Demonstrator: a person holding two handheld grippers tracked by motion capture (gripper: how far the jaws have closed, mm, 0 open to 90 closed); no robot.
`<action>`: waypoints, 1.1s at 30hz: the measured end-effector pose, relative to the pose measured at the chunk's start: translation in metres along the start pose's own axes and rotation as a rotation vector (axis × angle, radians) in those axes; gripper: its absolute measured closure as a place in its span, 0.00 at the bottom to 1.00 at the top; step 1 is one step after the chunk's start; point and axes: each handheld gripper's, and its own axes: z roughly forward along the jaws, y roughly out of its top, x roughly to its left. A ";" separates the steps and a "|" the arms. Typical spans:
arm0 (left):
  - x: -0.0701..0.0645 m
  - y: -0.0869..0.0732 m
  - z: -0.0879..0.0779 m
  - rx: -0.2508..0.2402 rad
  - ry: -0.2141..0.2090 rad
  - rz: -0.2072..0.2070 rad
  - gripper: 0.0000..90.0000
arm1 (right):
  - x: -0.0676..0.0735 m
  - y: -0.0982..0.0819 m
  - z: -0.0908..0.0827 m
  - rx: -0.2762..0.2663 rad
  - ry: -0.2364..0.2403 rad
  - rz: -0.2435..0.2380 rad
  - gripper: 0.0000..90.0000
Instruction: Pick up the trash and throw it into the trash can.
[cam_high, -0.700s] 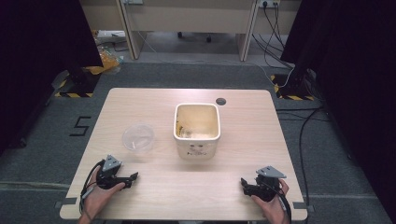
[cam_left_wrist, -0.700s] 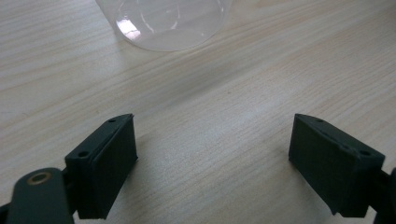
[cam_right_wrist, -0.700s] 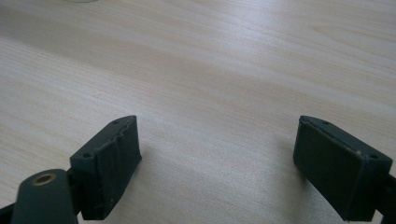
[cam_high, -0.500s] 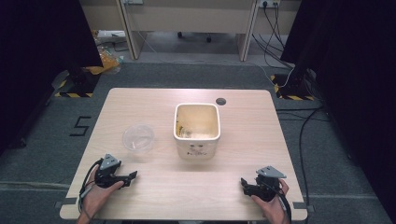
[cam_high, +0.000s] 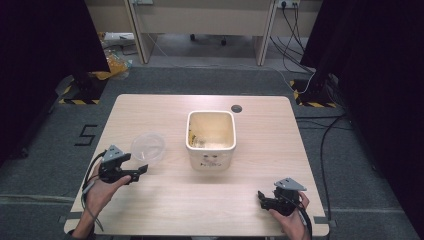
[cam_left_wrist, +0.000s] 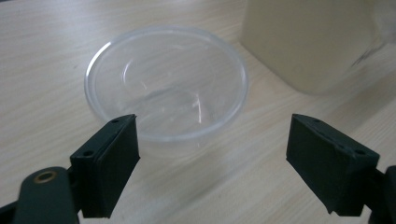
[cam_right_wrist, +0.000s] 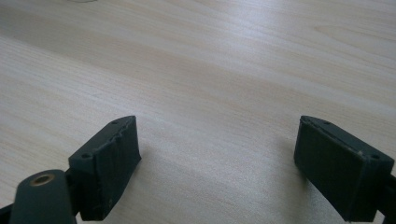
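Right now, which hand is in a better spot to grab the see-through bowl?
The left. The left gripper is right beside the bowl, jaws open and pointing at it. The right gripper sits at the table's far corner, facing bare wood.

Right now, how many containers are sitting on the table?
2. A clear plastic bowl sits just ahead of the left gripper; a cream square tub stands at mid-table, to the bowl's right.
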 end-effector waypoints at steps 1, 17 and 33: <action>0.001 0.005 0.002 0.000 0.006 0.004 0.18 | 0.000 0.000 0.000 0.000 0.000 -0.001 0.16; 0.032 0.051 0.057 0.079 0.042 -0.025 0.18 | 0.000 0.000 0.001 -0.002 0.001 -0.003 0.16; 0.053 0.059 0.089 0.148 0.023 -0.092 0.16 | 0.000 0.000 0.001 -0.003 0.002 -0.004 0.15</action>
